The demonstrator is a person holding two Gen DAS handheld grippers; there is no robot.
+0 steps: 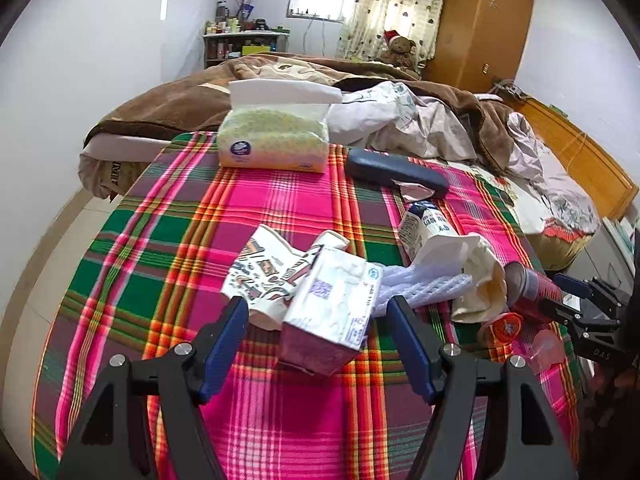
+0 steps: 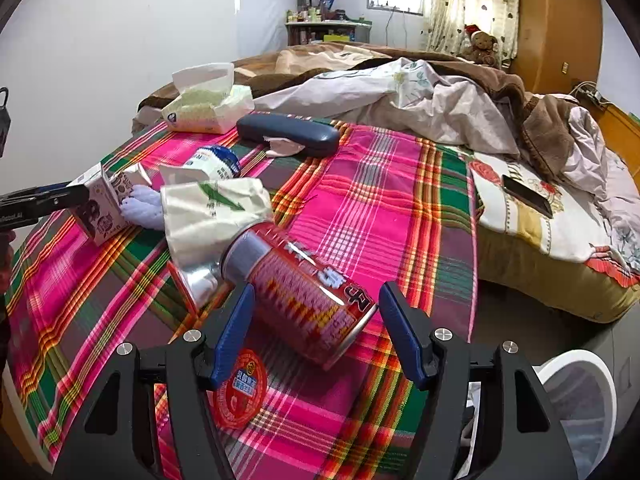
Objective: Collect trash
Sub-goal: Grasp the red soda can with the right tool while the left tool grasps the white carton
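Observation:
Trash lies on a plaid-covered table (image 1: 280, 208). In the left wrist view a white carton (image 1: 332, 312) lies between the fingers of my open left gripper (image 1: 316, 312), untouched as far as I can see. A crumpled printed wrapper (image 1: 264, 268) sits just behind it. In the right wrist view a red drink can (image 2: 304, 292) lies on its side between the fingers of my open right gripper (image 2: 316, 300). A red round lid (image 2: 240, 392) lies under the left finger. A crumpled white bag (image 2: 212, 208) and a blue-white milk carton (image 2: 216, 162) lie behind.
A tissue pack (image 1: 272, 140) and a dark glasses case (image 1: 396, 172) sit at the table's far side. A white bin (image 2: 576, 404) stands right of the table. An unmade bed with a phone (image 2: 528, 196) lies beyond.

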